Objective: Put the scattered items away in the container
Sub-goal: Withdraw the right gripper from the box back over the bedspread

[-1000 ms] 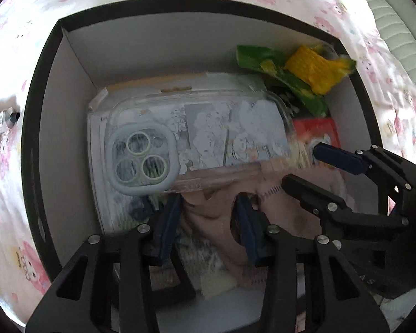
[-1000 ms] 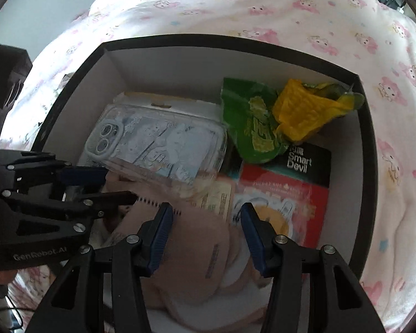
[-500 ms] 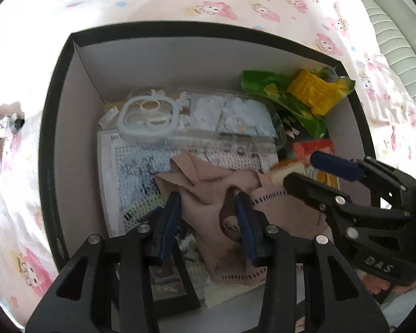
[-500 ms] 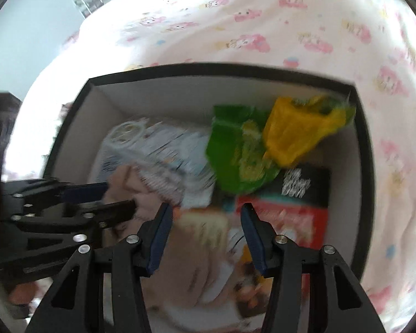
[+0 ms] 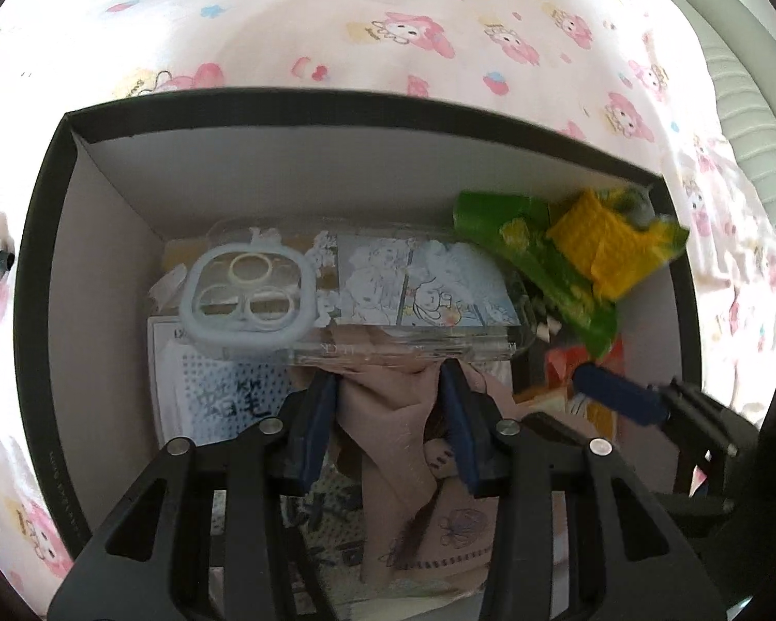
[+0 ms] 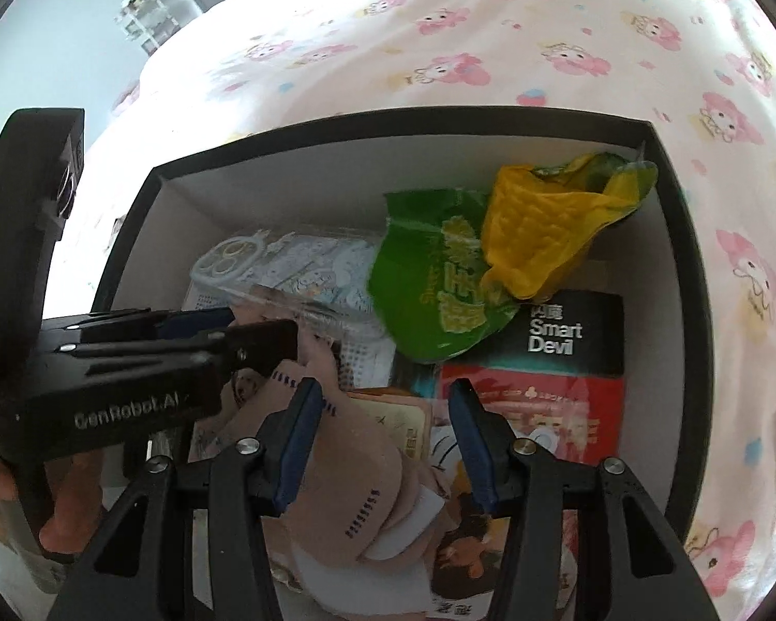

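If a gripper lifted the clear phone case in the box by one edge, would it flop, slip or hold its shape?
The clear phone case would probably hold its shape: it lies as a flat shell propped on the pink fabric. Its glossy transparent surface suggests it could slip between the pads. It looks thin and hollow, so likely light for its size.

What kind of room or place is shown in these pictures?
Most likely a bedroom. The black box sits on a soft, rumpled pink cartoon-print sheet, as on a bed. A padded, ribbed grey edge, perhaps a headboard, borders it, and a small shelf rack stands beyond.
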`<state>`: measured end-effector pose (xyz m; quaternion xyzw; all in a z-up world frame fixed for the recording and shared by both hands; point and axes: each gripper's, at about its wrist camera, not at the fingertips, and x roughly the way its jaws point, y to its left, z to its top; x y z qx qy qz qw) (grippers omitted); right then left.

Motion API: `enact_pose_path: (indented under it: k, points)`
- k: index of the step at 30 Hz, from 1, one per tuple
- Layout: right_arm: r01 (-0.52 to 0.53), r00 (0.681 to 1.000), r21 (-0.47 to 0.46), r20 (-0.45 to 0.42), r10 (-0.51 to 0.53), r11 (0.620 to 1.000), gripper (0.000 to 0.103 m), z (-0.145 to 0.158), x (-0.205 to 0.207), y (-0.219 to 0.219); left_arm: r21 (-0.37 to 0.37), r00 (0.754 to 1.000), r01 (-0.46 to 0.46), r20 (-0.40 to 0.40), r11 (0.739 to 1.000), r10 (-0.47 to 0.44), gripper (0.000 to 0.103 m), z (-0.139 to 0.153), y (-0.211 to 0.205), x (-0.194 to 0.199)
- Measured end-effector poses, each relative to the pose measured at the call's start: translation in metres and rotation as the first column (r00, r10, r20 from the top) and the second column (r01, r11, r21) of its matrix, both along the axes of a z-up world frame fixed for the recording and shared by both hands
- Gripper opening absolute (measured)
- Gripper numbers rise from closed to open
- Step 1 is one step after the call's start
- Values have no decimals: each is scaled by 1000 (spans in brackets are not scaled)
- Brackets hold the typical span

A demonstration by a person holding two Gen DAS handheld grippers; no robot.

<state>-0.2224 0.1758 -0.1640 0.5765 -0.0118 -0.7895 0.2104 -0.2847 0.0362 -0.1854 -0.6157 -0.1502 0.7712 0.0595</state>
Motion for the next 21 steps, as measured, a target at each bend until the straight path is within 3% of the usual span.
enact_pose_path:
  k: [5,9,11,17,21]
  points:
    - [31,999,-2,-16,-31,1000,48,9,5,10,32,999,-4,-34,999,5,39,13,3,11]
    - [82,995,-63,-54,-85,995,48,28,21,24,63,996,26,-87,998,-21,39,33,9,43]
    - [92,990,-40,-99,-96,995,48,40,36,23,78,991,50,-126,996,-40,37,49,9,60]
    - [98,967,-51,-229,-107,994,48,78,81,12,39,976,56,-212,998,-46,36,93,-4,99]
    - [95,959,-75,-259,-112,993,48,96,96,4,12,965,51,-258,999,-46,36,116,-9,135]
